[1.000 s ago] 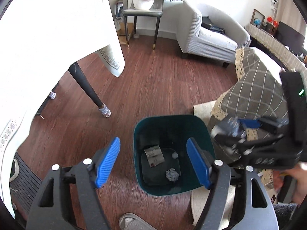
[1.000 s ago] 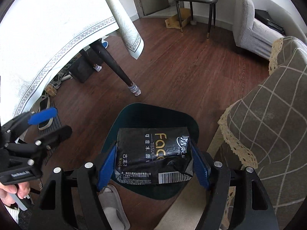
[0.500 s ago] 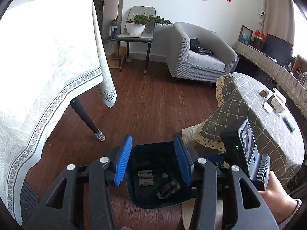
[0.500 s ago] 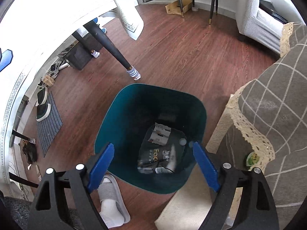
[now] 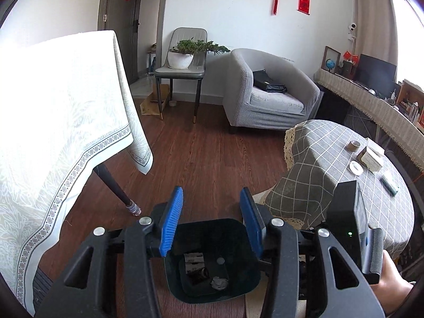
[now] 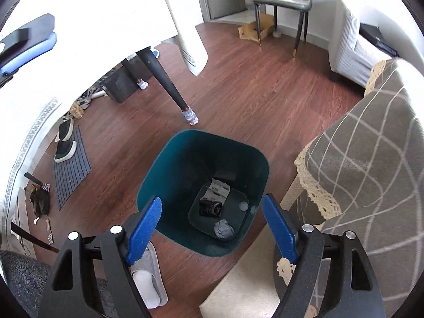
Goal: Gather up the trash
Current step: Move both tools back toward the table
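Observation:
A dark teal trash bin stands on the wood floor, also low in the left wrist view. Inside lie a black tissue pack, a printed paper wrapper and a crumpled grey wad. My right gripper is open and empty, above the bin's near rim. My left gripper is open and empty, raised above the bin's far rim. Small items sit on the checked round table: a tape roll, a box, a white disc.
A table with a white cloth and its dark leg stand left of the bin. The checked table is on the right. A grey slipper, a mat with shoes and an armchair are around.
My right gripper opened and dropped the black tissue pack into the bin. My left gripper rose and tilted up toward the room, its jaws closer together but still open.

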